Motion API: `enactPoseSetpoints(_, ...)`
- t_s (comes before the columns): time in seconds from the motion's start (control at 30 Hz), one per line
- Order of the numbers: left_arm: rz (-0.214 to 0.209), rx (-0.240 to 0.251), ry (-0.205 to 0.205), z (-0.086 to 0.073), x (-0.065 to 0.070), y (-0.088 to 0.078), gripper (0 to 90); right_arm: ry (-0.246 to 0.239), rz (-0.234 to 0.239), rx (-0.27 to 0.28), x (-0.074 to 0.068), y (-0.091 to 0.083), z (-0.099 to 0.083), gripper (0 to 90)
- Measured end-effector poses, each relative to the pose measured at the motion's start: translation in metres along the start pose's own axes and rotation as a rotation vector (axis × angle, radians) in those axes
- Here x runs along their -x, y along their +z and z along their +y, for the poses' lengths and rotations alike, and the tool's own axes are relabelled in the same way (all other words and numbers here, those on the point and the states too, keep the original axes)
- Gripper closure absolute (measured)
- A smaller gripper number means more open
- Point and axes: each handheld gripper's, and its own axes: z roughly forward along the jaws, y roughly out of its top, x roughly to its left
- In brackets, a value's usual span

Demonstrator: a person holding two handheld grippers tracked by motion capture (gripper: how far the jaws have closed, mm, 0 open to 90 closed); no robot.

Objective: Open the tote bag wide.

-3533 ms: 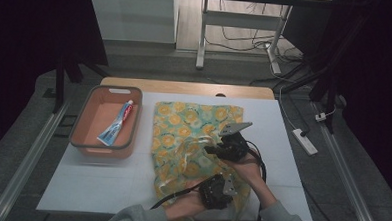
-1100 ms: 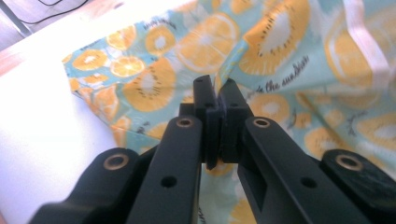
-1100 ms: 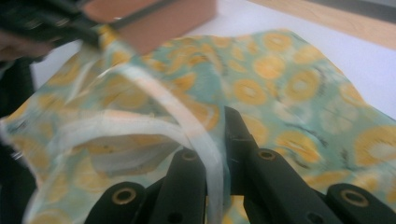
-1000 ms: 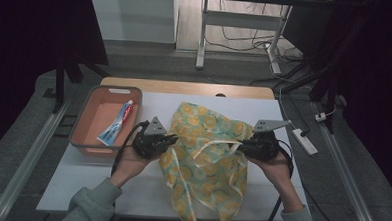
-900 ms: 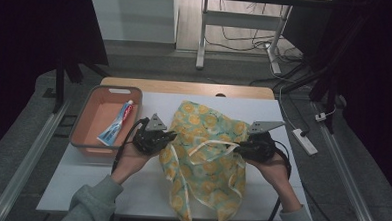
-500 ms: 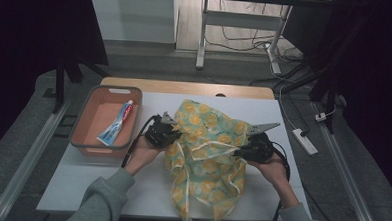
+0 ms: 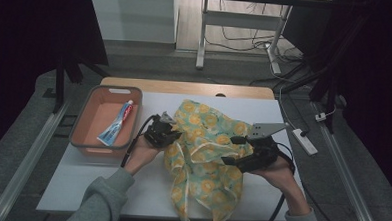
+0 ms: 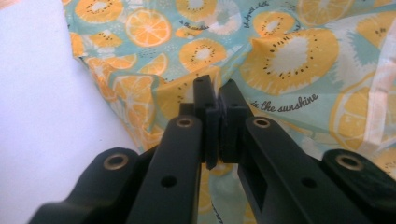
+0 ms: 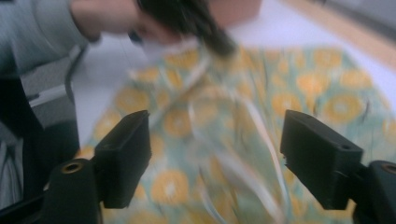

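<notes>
A cloth bag (image 7: 207, 141) printed with orange and kiwi slices lies crumpled mid-table, its handles trailing toward the front edge. My left gripper (image 7: 169, 134) sits at the bag's left edge. In the left gripper view it (image 8: 212, 93) is shut, with a fold of the bag (image 8: 280, 60) pinched at its tips. My right gripper (image 7: 230, 151) is at the bag's right side and points left. Its jaws have just been opening. In the right gripper view it (image 9: 217, 149) stands wide apart over the blurred bag (image 9: 210, 116), with nothing between the pads.
An orange tray (image 7: 90, 136) at the left of the white table (image 7: 105, 186) holds a toothpaste tube (image 7: 117, 123). A power strip (image 7: 303, 141) lies on the floor to the right. The other hand (image 9: 107, 18) shows in the right gripper view.
The right gripper has let go of the bag and opened wide. The left gripper has moved right and away with its fold, and the spread bag has bunched narrower.
</notes>
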Motion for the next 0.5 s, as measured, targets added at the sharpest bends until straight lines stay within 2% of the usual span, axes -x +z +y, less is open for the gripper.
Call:
enactPoseSetpoints(0.03, 0.0, 0.001, 0.005, 0.0, 0.001, 0.0, 87.8, -0.006, -0.015, -0.006, -0.005, 0.004, 0.005, 21.8)
enactPoseSetpoints(0.1, -0.003, 0.006, 0.013, 0.001, 0.004, -0.001, 87.8, -0.035, -0.064, -0.051, -0.011, 0.023, 0.012, 19.3)
enactPoseSetpoints(0.17, -0.005, 0.006, 0.021, 0.002, 0.006, -0.002, 87.7, -0.048, -0.09, -0.093, -0.009, 0.046, 0.016, 18.7)
enactPoseSetpoints(0.33, -0.017, 0.013, 0.02, 0.001, 0.006, -0.004, 87.7, -0.056, -0.087, -0.191, 0.004, 0.1, 0.019, 17.0)
enactPoseSetpoints(0.4, -0.032, 0.021, 0.017, 0.001, 0.005, -0.005, 87.7, -0.037, -0.075, -0.226, 0.009, 0.114, 0.016, 17.1)
enactPoseSetpoints(0.43, -0.034, 0.022, 0.022, 0.0, 0.004, -0.006, 87.7, -0.041, -0.09, -0.276, 0.014, 0.123, 0.01, 20.0)
enactPoseSetpoints(0.47, -0.031, 0.023, 0.028, 0.0, 0.004, -0.007, 87.7, -0.041, -0.09, -0.276, 0.014, 0.123, 0.01, 20.0)
enactPoseSetpoints(0.5, -0.029, 0.026, 0.025, 0.0, 0.004, -0.009, 87.6, -0.043, -0.104, -0.308, 0.018, 0.124, 0.006, 26.8)
